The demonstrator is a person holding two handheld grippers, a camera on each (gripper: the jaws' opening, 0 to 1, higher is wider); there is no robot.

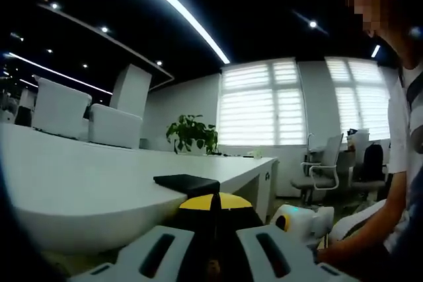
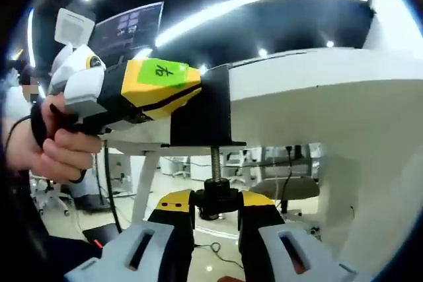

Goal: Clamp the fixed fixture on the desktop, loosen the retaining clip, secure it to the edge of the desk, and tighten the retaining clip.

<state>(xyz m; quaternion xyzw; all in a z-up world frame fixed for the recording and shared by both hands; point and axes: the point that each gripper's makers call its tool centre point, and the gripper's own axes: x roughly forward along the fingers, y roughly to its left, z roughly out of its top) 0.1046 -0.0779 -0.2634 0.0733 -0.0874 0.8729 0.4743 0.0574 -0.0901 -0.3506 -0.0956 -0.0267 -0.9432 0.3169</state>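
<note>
A black clamp fixture (image 2: pixel 205 107) sits over the edge of the white desk (image 2: pixel 317 77); its top plate (image 1: pixel 187 183) lies flat on the desktop (image 1: pixel 79 176). My left gripper (image 1: pixel 213 214) is shut on the clamp body. From below, the left gripper (image 2: pixel 197 92) shows yellow with a green sticker, held by a hand (image 2: pixel 59 146). Under the desk edge the clamp's threaded screw (image 2: pixel 215 162) hangs down to a black knob (image 2: pixel 217 201). My right gripper (image 2: pixel 217 204) is shut on that knob. The right gripper's white body (image 1: pixel 301 219) appears low beside the desk.
A person (image 1: pixel 396 163) stands to the right of the desk. White seats (image 1: pixel 59 107) and a potted plant (image 1: pixel 192 133) stand beyond the desk, office chairs (image 1: pixel 320 170) by the windows. Below are a desk leg (image 2: pixel 142 189) and cables on the floor (image 2: pixel 112 203).
</note>
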